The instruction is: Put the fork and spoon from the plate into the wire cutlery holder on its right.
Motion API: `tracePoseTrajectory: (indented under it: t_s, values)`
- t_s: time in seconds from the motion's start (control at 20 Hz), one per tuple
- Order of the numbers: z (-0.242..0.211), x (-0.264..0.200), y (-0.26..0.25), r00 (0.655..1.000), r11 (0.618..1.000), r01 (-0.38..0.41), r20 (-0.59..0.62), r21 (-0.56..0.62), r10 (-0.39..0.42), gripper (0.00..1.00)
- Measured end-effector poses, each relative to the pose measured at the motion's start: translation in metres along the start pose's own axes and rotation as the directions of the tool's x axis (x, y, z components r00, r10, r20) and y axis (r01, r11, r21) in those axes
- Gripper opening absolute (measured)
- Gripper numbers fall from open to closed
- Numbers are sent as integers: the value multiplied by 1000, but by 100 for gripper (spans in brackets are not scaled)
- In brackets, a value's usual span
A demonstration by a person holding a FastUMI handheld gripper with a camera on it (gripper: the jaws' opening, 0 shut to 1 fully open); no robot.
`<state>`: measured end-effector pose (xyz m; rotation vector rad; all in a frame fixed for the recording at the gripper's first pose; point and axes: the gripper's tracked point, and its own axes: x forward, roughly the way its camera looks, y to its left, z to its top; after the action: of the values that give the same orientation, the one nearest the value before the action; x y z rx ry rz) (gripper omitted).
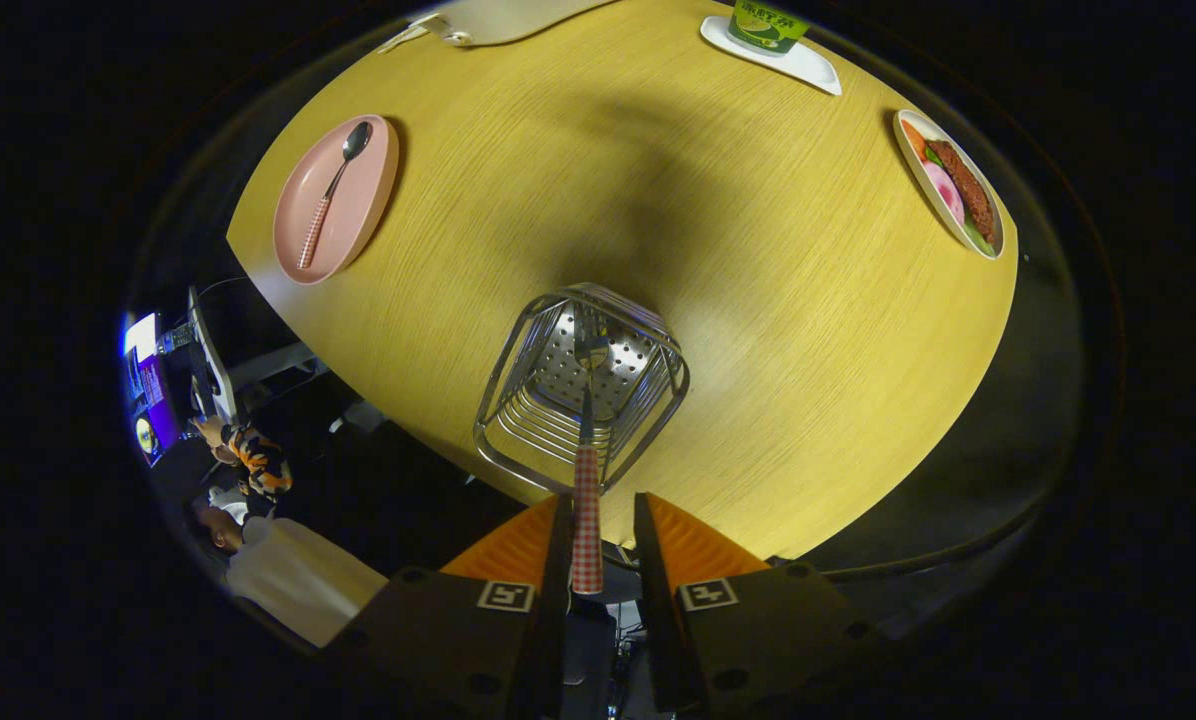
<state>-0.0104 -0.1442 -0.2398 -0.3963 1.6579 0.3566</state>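
A: Jaws? Labels?
B: Parted; fork point(586, 500) handle touches one finger only. Gripper point(598, 545) points down over holder point(580, 385); fork head inside. Green cup point(766, 22) text unreadable. Spoon point(330, 192) on plate point(368, 205).

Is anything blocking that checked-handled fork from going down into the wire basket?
Nothing visible does. The fork hangs between the fingers of the open gripper, its head already inside the wire cutlery holder, whose top is open.

Just ahead of our fingers point(558, 545), the wire cutlery holder point(580, 385) stands open-mouthed, a fork point(586, 470) hanging inside. Beyond it, bare table point(658, 200) lies open to the pink plate point(336, 198).
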Motion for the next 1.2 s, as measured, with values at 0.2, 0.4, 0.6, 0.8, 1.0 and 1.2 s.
tracePoseTrajectory:
  t_s: [0.2, 0.4, 0.6, 0.8, 1.0, 1.2]
  values:
    - [6, -19, 9, 995, 999, -42, 91, 26, 40, 86]
    - [12, -48, 21, 973, 995, -92, 214, 48, 80, 98]
    - [26, -80, 29, 914, 991, -119, 396, 61, 86, 98]
    - [31, -108, 30, 826, 989, -114, 562, 90, 44, 100]
    - [44, -135, 33, 696, 977, -119, 717, 176, -44, 100]
    - [56, -154, 55, 560, 966, -121, 819, 228, -124, 99]
